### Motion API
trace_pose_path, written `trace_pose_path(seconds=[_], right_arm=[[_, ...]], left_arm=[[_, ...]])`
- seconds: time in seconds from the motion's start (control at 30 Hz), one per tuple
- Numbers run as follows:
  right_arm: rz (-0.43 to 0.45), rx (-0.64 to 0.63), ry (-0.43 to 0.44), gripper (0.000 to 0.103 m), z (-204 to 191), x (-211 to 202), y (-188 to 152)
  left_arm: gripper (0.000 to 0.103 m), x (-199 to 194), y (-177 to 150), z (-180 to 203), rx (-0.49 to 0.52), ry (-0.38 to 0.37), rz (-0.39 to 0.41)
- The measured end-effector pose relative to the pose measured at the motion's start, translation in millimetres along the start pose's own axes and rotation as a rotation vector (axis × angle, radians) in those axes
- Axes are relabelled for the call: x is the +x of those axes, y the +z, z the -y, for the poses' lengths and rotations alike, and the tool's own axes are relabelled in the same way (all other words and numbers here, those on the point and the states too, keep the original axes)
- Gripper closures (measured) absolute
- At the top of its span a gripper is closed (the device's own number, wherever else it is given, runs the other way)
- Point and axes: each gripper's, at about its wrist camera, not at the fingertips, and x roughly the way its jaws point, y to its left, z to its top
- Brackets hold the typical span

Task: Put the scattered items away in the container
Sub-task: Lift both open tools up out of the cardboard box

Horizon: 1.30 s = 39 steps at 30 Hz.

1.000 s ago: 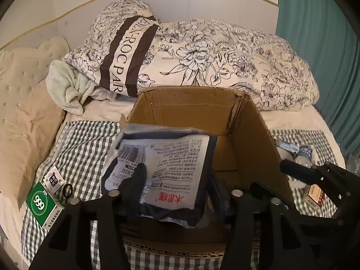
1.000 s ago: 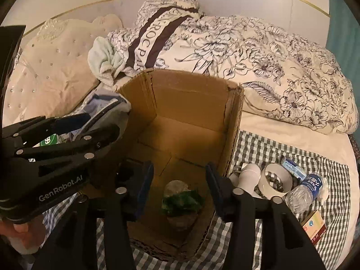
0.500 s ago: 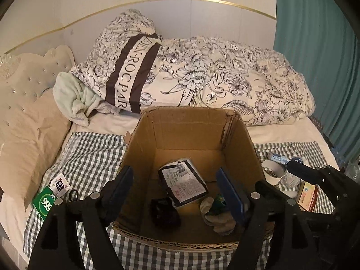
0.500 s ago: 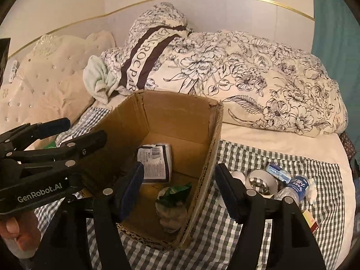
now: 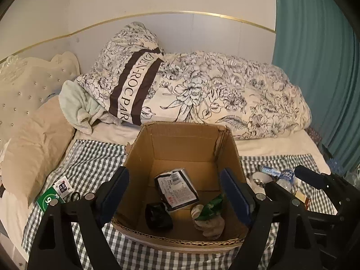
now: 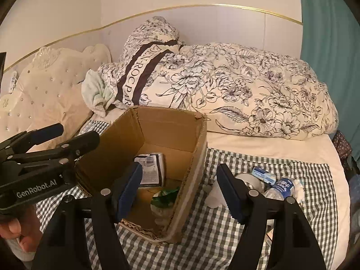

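While I hold both grippers above the near edge of the bed [image 5: 276,145], the duvet [image 5: 225,99] lies heaped along its far edge against the wall, with a green towel [image 5: 76,108] tucked under its left end. A checked cloth [image 5: 90,159] covers the near part of the bed, and the box [image 5: 182,144] stands open in the middle of it.

My left gripper [image 5: 175,193] is spread wide with nothing between its pads, hovering over the box's near rim. My right gripper [image 6: 177,191] is just as wide and empty, its left pad over the box and its right pad past the box's right wall.

Inside the box a packet [image 5: 176,189] lies flat toward the middle, a black item [image 5: 158,216] sits at the near left, and a green-and-white bundle [image 5: 210,216] at the near right.

On the cloth right of the box lie a bottle [image 6: 281,186], a tape roll [image 6: 244,177] and a blue tube [image 6: 263,174], close together. Near the cloth's left edge sit a green carton [image 5: 48,200], a small sachet [image 5: 63,185] touching it, and a black ring [image 5: 75,195] just beside them.
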Motion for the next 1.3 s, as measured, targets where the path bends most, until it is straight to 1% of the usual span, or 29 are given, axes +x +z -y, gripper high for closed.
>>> trace_pose_path(seconds=[0.07,0.17,0.33,0.57,0.83,0.93,1.03,1.3], right_arm=[[0.014,0.006,-0.004,0.032,3.8,-7.4,0.4],[0.037,0.016,-0.013,0.03,9.3,-18.6,0.6],[0.053,0.038,-0.031,0.027,21.5,-31.7,-0.7],[0.083,0.058,-0.048,0.023,36.9,-53.5,-2.3],[0.087,0.07,-0.077,0.022,55.6,-70.9,-13.7],[0.096,0.081,-0.085,0.021,63.6,-79.6,-16.4],[0.108,0.097,-0.09,0.015,70.1,-88.7,-18.4],[0.113,0.1,-0.11,0.015,79.4,-102.2,-24.1]], left_arm=[[0.015,-5.1,0.7,2.4,-0.001,-0.001,0.01],[0.014,-13.0,0.9,7.8,0.003,-0.004,0.027],[0.009,-24.3,2.5,18.8,0.01,-0.002,0.054],[0.006,-37.7,1.8,36.4,0.014,-0.012,0.079],[0.0,-52.3,3.1,58.5,0.021,-0.036,0.108],[0.0,-57.4,3.5,67.9,0.021,-0.048,0.121],[0.0,-61.8,2.7,78.6,0.035,-0.057,0.131],[0.0,-61.9,-3.4,97.9,0.055,-0.083,0.122]])
